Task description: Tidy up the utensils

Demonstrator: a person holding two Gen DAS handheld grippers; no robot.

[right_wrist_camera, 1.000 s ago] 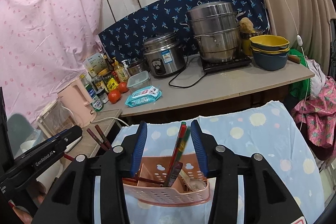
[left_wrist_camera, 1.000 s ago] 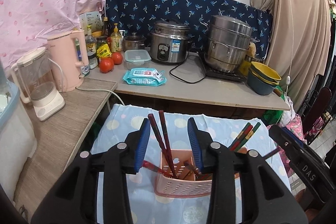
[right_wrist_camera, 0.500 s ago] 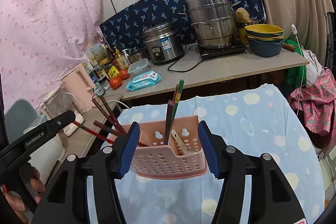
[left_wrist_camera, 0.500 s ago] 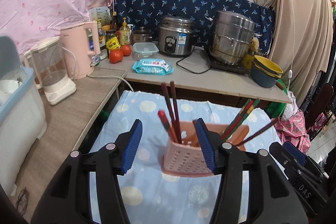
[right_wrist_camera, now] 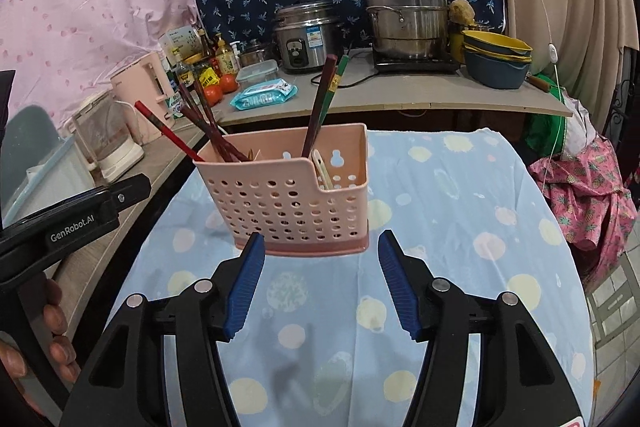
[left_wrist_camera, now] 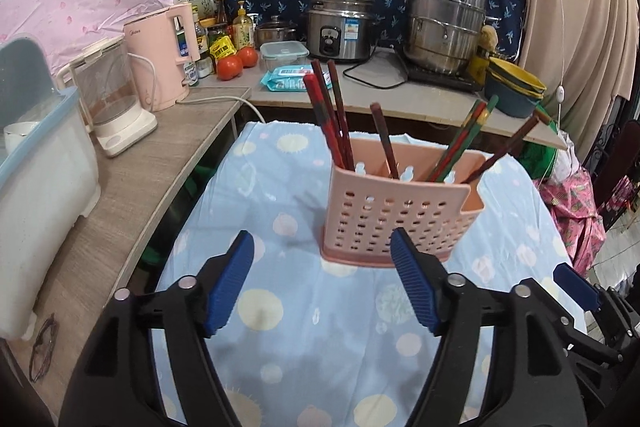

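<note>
Left wrist view: my left hand-held gripper [left_wrist_camera: 322, 285] is opening, nothing between its jaws. My right hand-held gripper [right_wrist_camera: 321, 285] gapes empty too. Both hover just short of the pink holder [left_wrist_camera: 400, 211] with chopsticks [left_wrist_camera: 332, 115], mid-desk [left_wrist_camera: 304, 347], bare cloth all around.

Both wrist views: even, soft indoor light, moderately bright, no hard glare. Faint soft shadows fall on the pale blue spotted tablecloth [left_wrist_camera: 280, 187] just ahead of and between the jaws. Dull highlights on the stacked stainless steel steamer pot [right_wrist_camera: 404, 15] far beyond the jaws. Strong fisheye bending; black vignette in all corners. Focus sharp at centre, softer toward edges; no motion blur.
</note>
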